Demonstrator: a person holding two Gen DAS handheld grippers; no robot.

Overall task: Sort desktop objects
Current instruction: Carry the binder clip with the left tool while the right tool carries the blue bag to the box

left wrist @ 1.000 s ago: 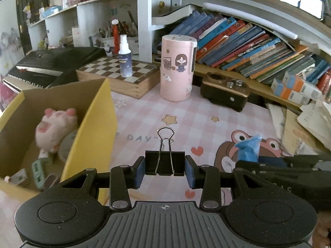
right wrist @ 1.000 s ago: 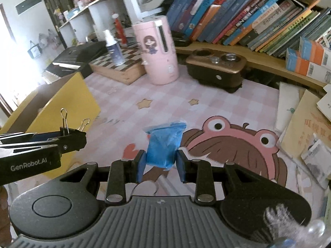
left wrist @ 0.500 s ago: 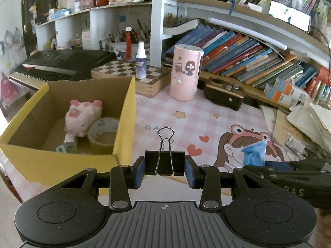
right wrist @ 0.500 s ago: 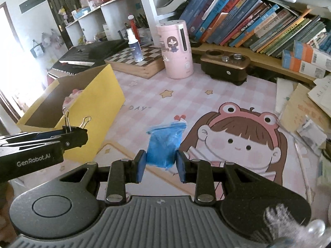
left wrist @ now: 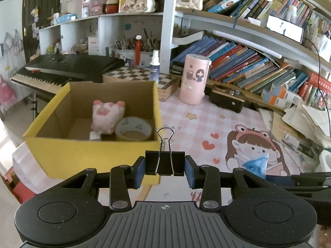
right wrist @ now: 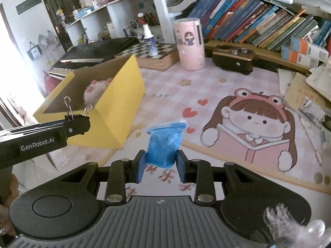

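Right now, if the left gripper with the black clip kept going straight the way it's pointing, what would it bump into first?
Probably the yellow box. The left gripper, its fingers shut on the binder clip, aims down past the box's near right corner, so it might just miss and meet the pink mat; depth is unclear.

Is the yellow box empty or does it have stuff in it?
It has stuff in it. Inside the open yellow box sit a pink plush toy and a roll of tape.

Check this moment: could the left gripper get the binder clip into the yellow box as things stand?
Probably yes. The left gripper has its jaws shut on the binder clip, the yellow box lies open-topped just ahead, and nothing stands between them.
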